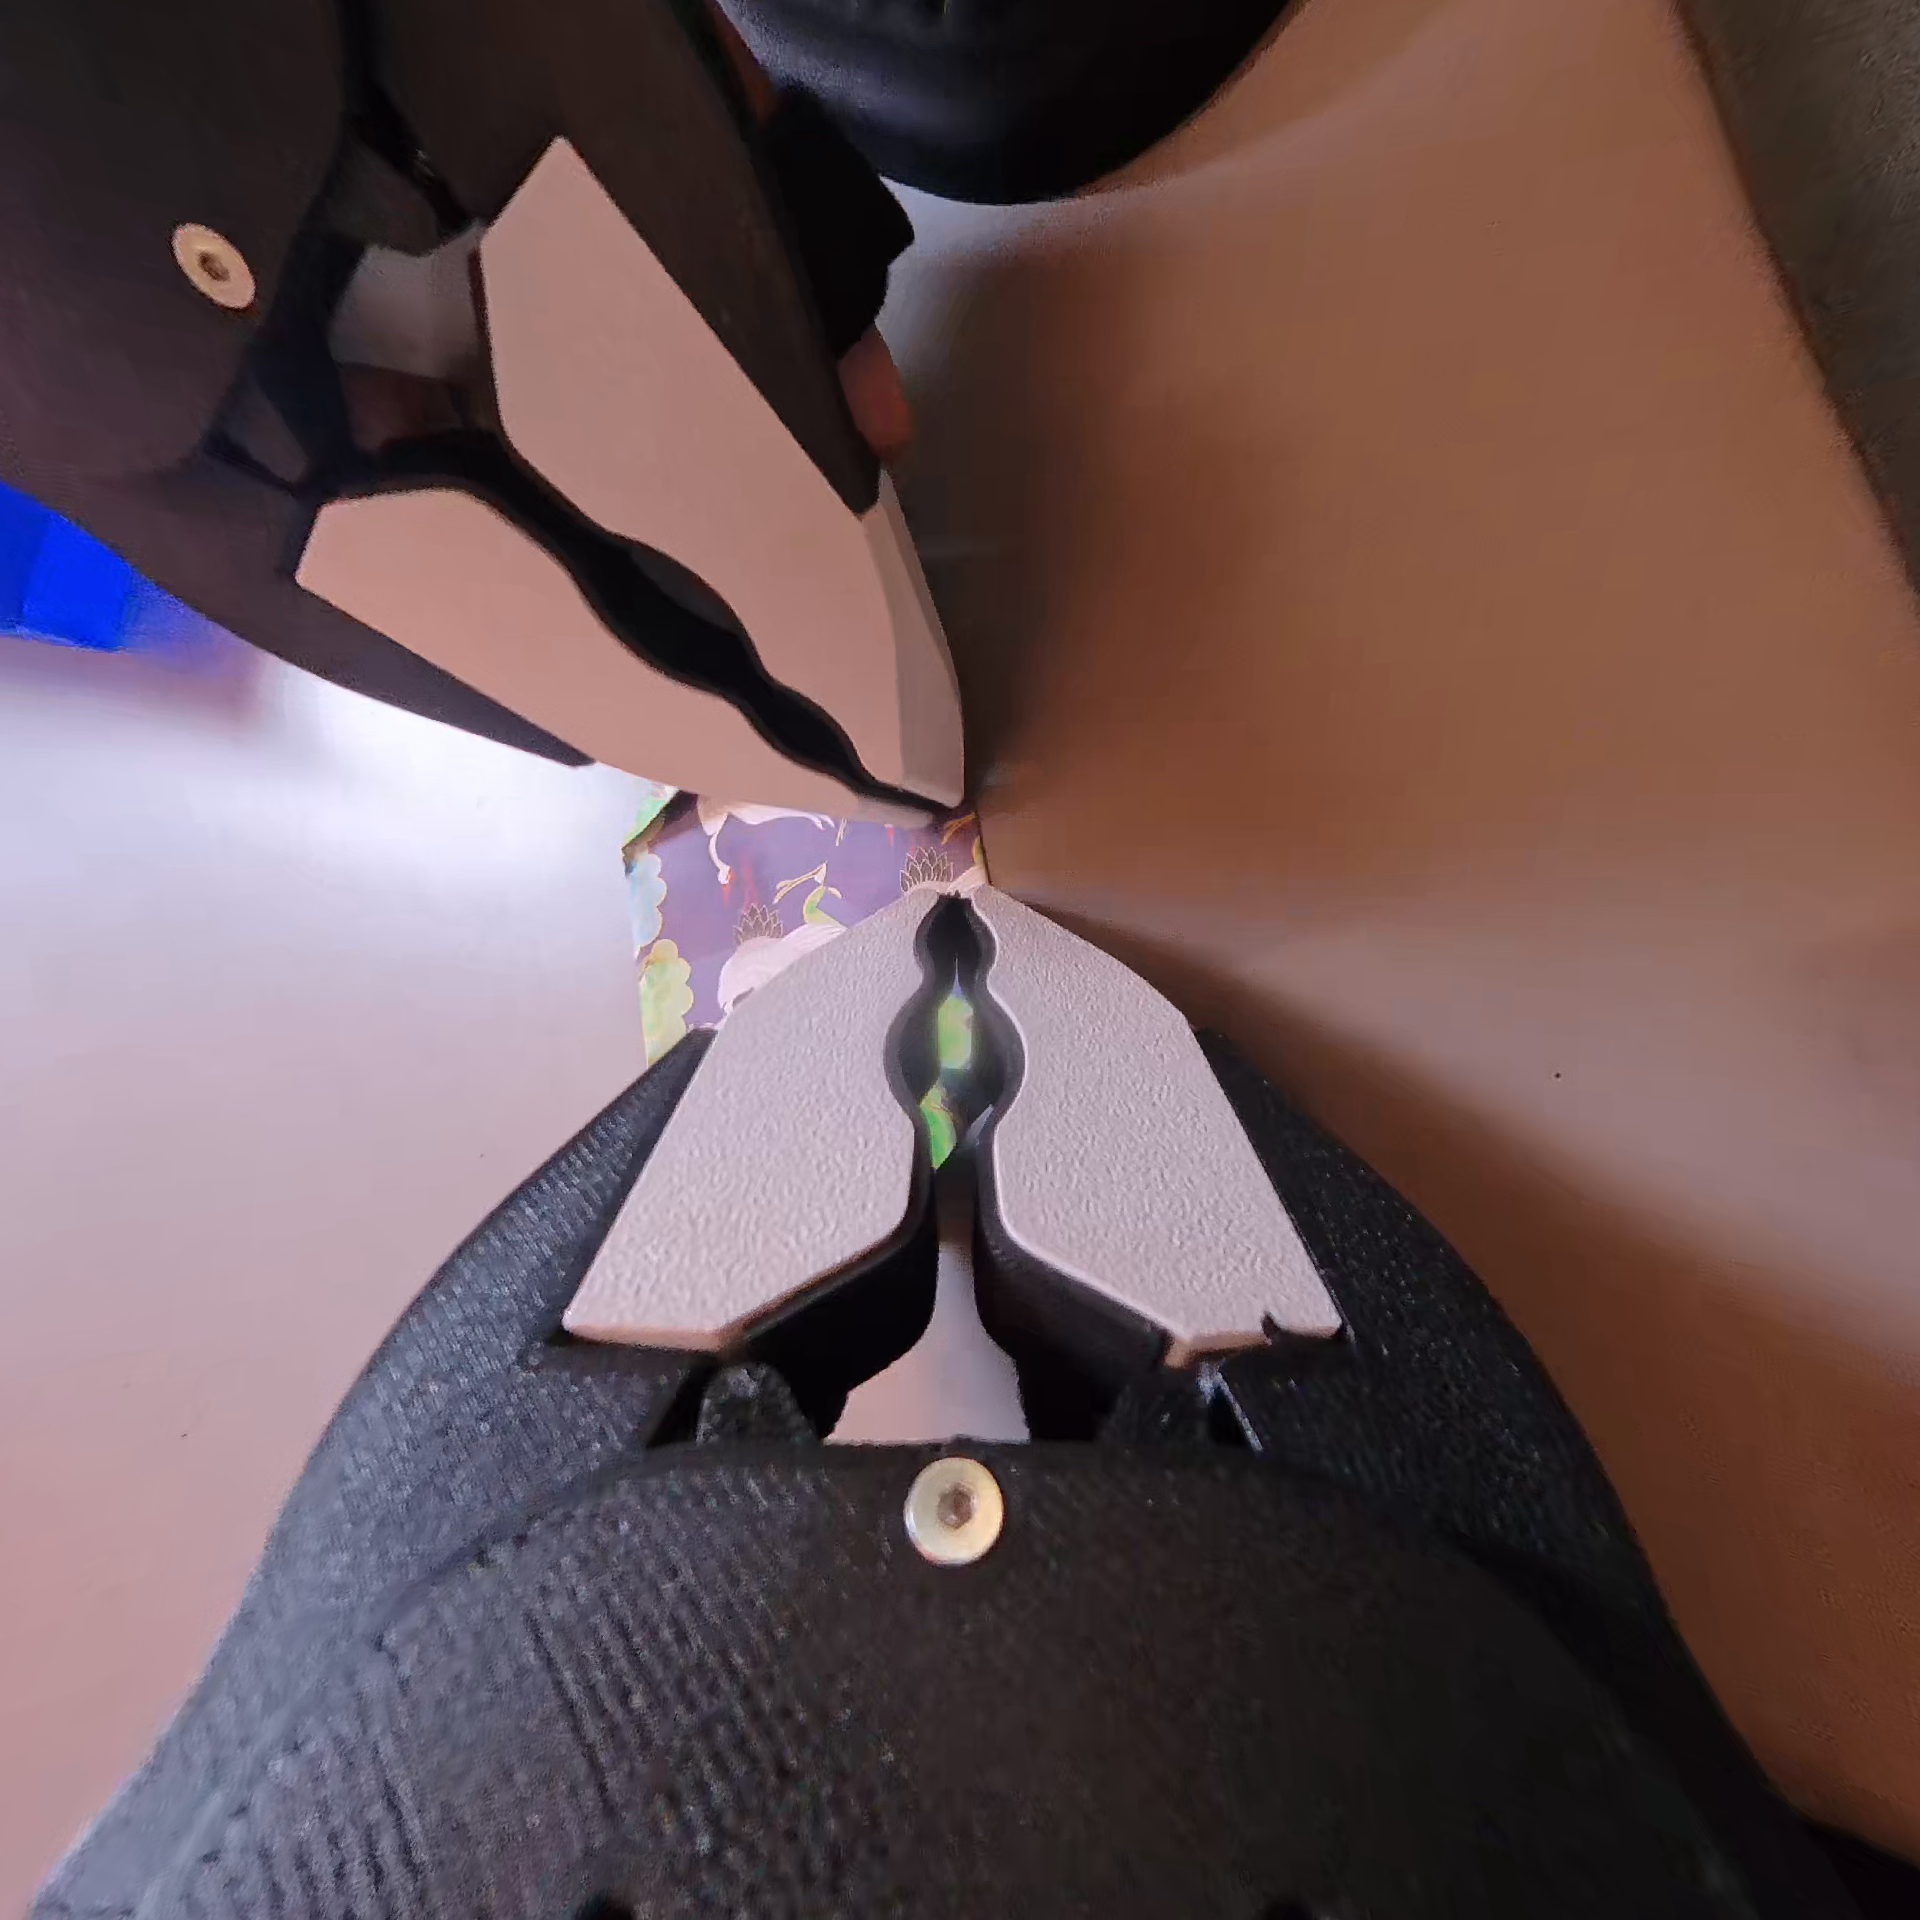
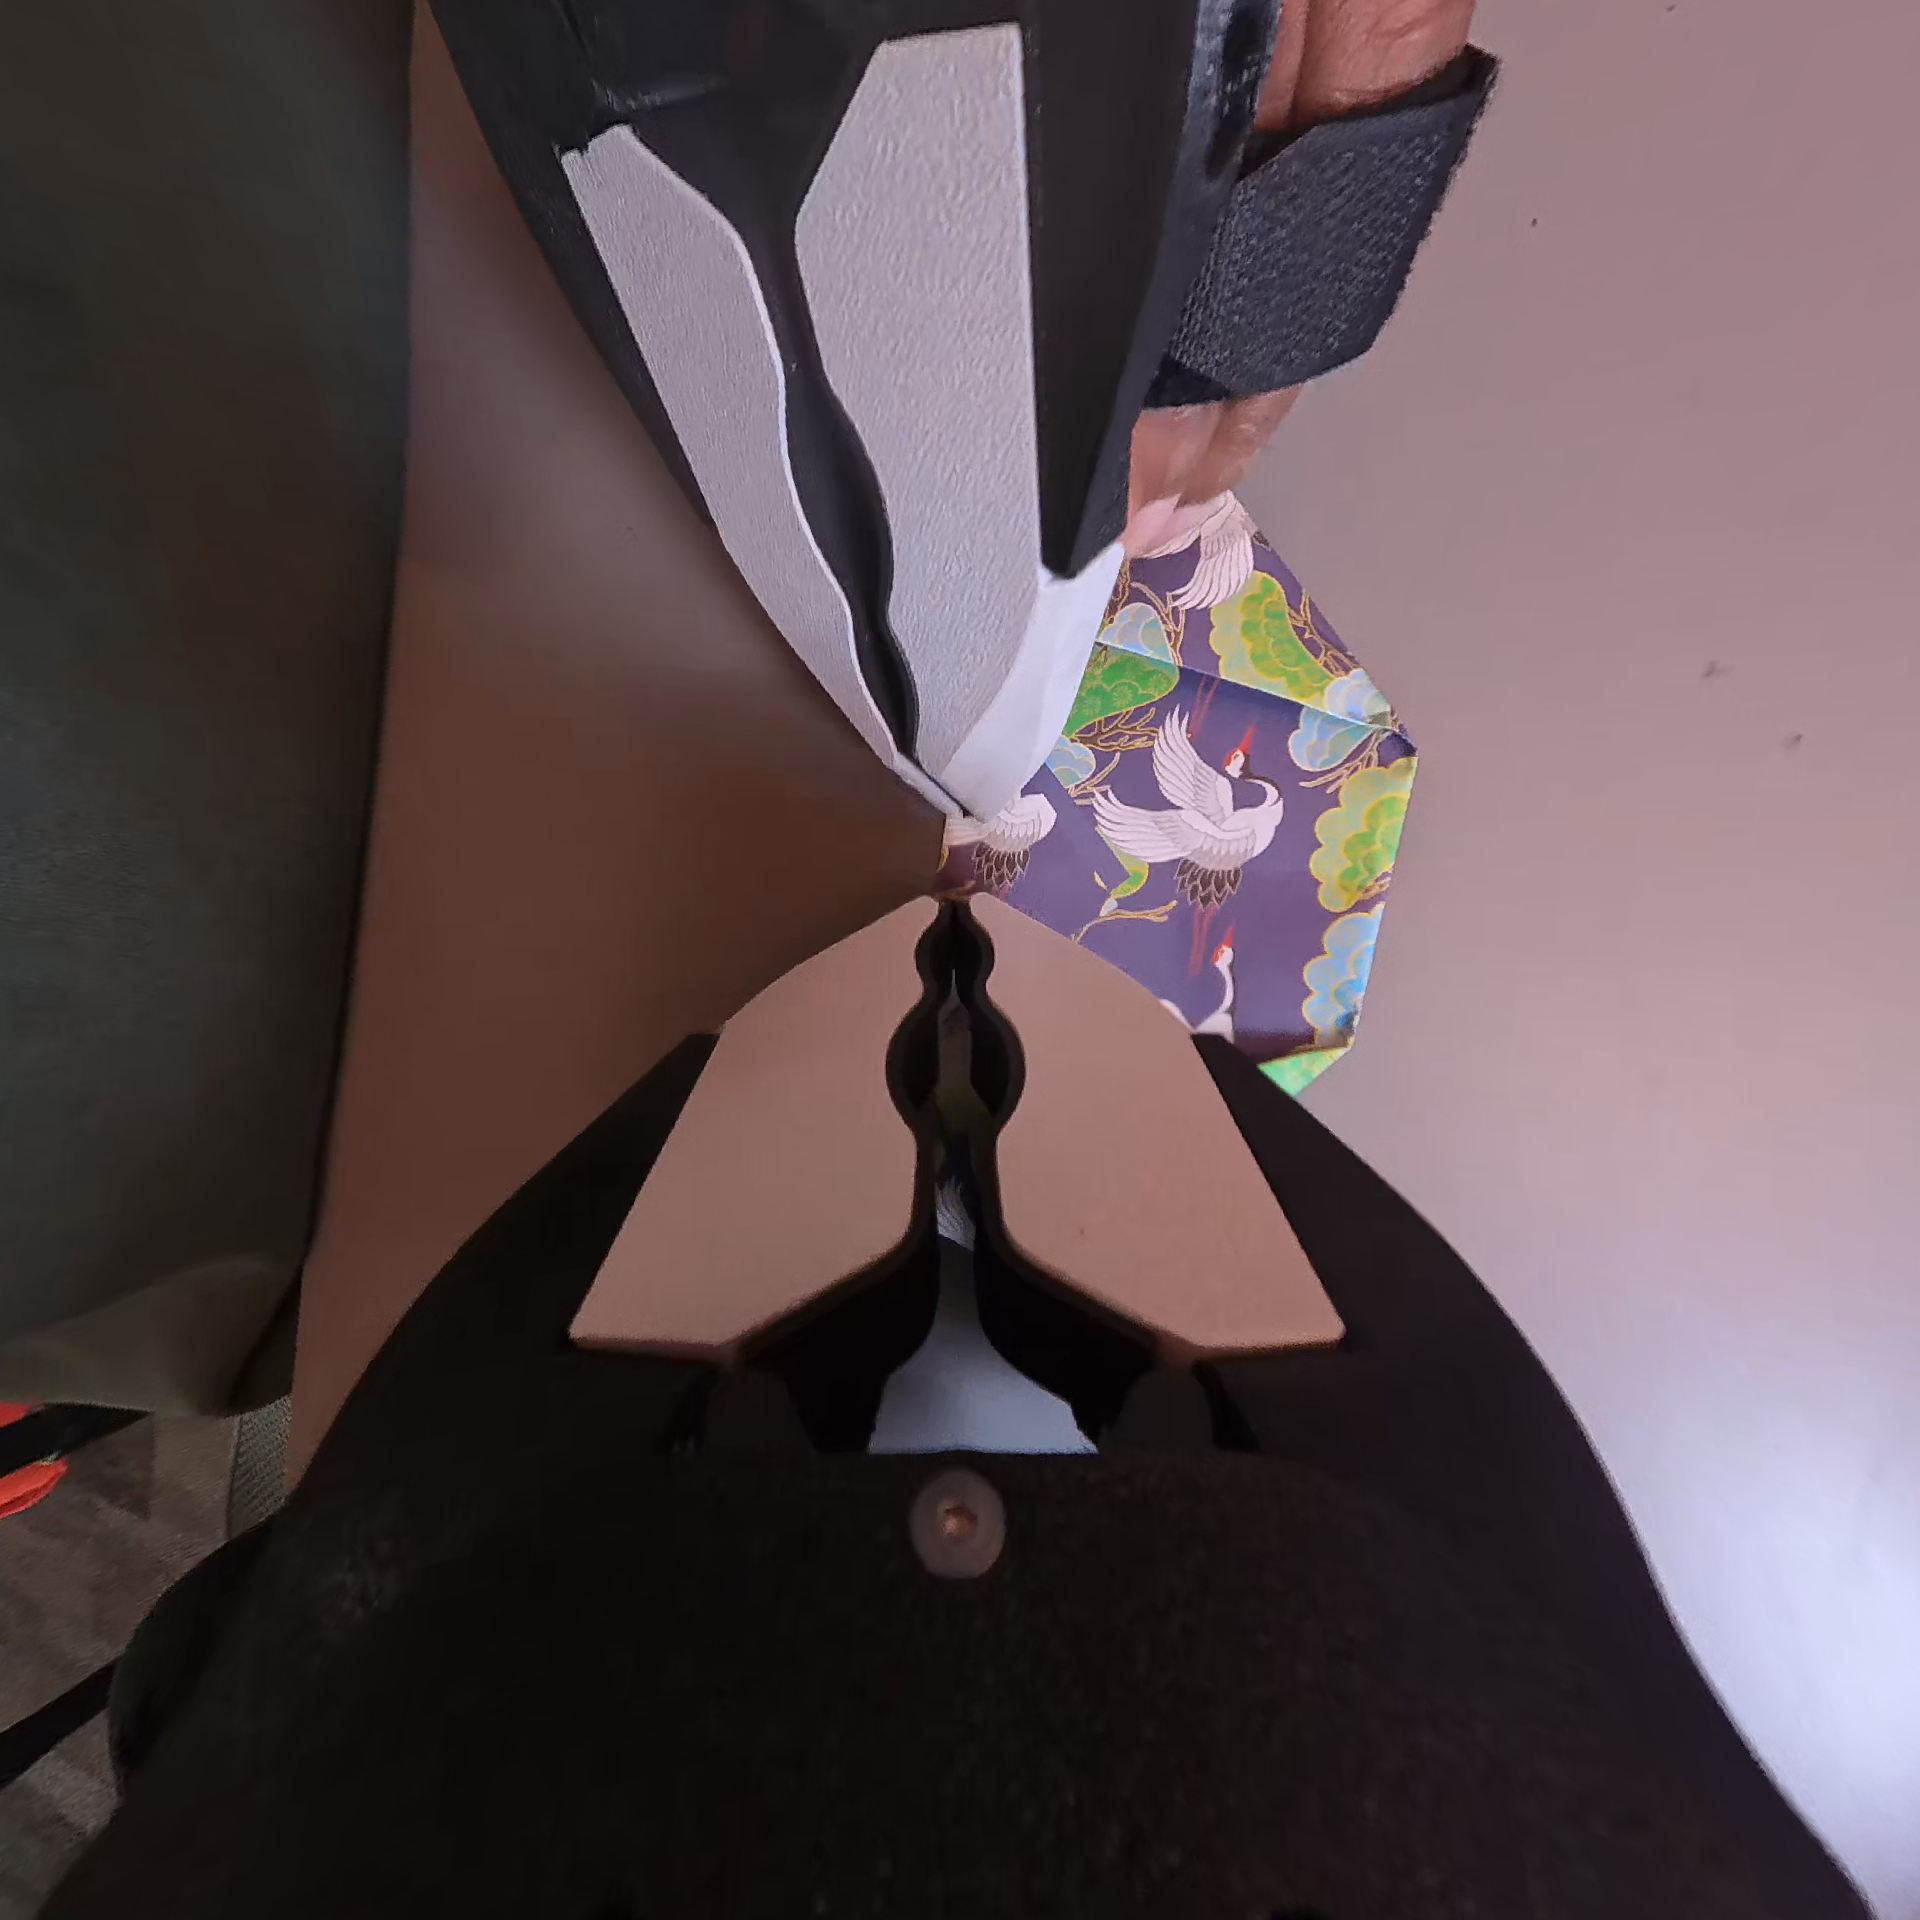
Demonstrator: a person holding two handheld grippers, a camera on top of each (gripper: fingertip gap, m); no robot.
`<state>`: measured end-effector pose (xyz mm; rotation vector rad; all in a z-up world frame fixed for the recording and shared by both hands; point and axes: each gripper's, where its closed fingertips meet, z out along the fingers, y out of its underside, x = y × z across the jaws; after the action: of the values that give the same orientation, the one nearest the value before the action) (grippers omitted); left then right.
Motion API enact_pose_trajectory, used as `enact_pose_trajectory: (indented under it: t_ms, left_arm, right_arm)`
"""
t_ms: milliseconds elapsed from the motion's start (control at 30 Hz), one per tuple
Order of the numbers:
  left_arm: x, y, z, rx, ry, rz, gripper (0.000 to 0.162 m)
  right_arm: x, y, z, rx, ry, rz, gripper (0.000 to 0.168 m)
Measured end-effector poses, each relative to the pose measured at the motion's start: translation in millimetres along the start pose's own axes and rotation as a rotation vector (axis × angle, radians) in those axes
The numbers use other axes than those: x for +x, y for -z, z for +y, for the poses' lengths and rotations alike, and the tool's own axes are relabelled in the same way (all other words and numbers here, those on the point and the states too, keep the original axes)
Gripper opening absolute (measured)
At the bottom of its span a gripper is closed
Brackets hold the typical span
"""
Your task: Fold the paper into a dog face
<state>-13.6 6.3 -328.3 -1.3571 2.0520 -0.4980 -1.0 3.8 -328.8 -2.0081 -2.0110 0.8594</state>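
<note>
The paper [image 2: 1236,790] is a folded sheet, purple with white cranes and green clouds, lying flat on the pale table [image 2: 1662,520]. Part of it shows in the left wrist view [image 1: 727,914]. My right gripper [image 2: 951,909] is shut, with its tips at the paper's left corner. My left gripper [image 2: 940,800] comes in from above, also shut, with its tips on the same corner. In the left wrist view my left gripper [image 1: 951,899] and right gripper [image 1: 940,805] meet tip to tip. Paper shows through the gaps between the fingers. I cannot tell if either pinches it.
The table edge [image 2: 405,727] runs close to the left of the grippers, with grey-green floor or fabric [image 2: 156,727] beyond. A hand in a black strap [image 2: 1320,260] holds the left gripper. A blue object [image 1: 62,582] and a dark round shape [image 1: 987,94] lie farther off. Only a small space, under 4 cm, lies between the two pairs of fingers.
</note>
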Motion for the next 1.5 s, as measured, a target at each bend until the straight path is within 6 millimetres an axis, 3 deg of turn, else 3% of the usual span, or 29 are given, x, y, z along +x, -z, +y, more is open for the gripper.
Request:
enact_pose_trajectory:
  t_ms: [200, 433, 600, 933, 1500]
  left_arm:
    - [0, 0, 0, 0.001, 0.017, 0.005, 0.000]
    - [0, 0, 0, -0.001, 0.033, 0.004, 0.000]
    - [0, 0, 0, -0.002, 0.026, -0.005, 0.000]
    - [0, 0, 0, 0.014, 0.020, -0.005, 0.000]
    - [0, 2, 2, 0.007, 0.012, -0.009, 0.000]
  right_arm:
    - [1, 7, 11, -0.046, 0.031, 0.044, 0.000]
    - [1, 7, 12, -0.112, 0.186, 0.187, 0.000]
    - [-1, 7, -6, -0.024, 0.210, 0.196, 0.000]
    - [2, -4, -6, -0.078, 0.258, 0.209, 0.000]
    - [-5, 6, 14, -0.040, 0.246, 0.252, 0.000]
